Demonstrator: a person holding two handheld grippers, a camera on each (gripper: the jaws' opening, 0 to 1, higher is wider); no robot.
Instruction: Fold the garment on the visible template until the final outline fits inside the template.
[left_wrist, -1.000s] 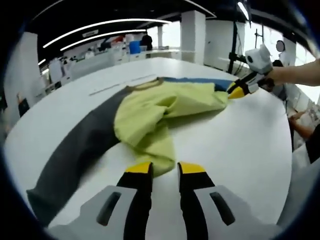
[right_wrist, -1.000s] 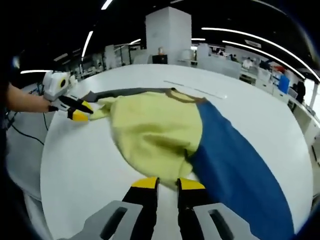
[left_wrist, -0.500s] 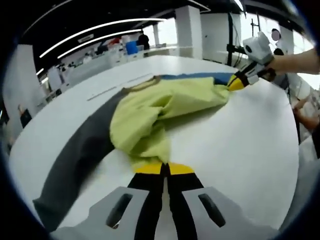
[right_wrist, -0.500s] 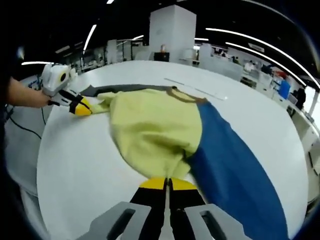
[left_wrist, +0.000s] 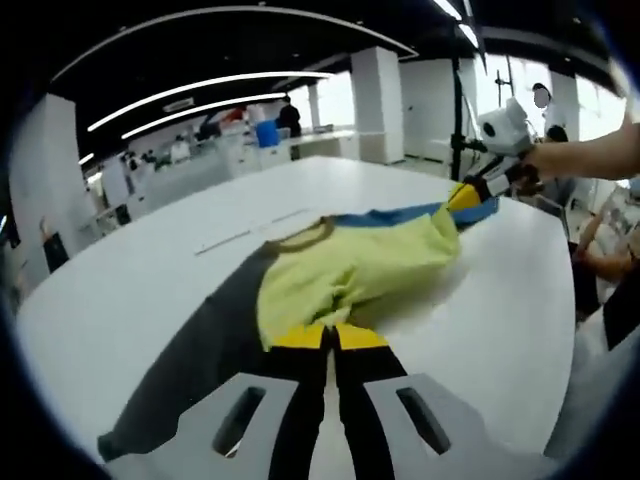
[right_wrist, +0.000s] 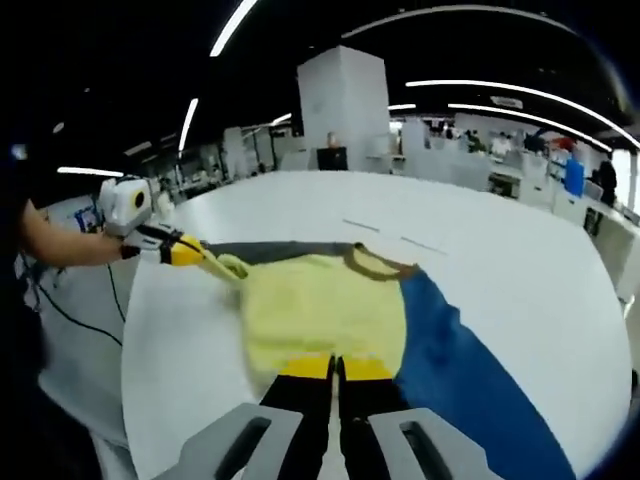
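Both grippers — left gripper (left_wrist: 327, 338), right gripper (right_wrist: 335, 368) — clamped on the yellow garment's (right_wrist: 318, 305) edges, lifting it off the white table (right_wrist: 520, 270)

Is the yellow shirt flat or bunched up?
Bunched up. The shirt's yellow body is wrinkled and gathered, pinched at its near edge by the right gripper and by the left gripper.

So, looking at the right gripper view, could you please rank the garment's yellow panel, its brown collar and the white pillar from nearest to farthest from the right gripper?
1. yellow panel: pinched at its near edge in the right gripper.
2. brown collar: at the garment's far edge, slightly right.
3. white pillar: beyond the table, in the background.
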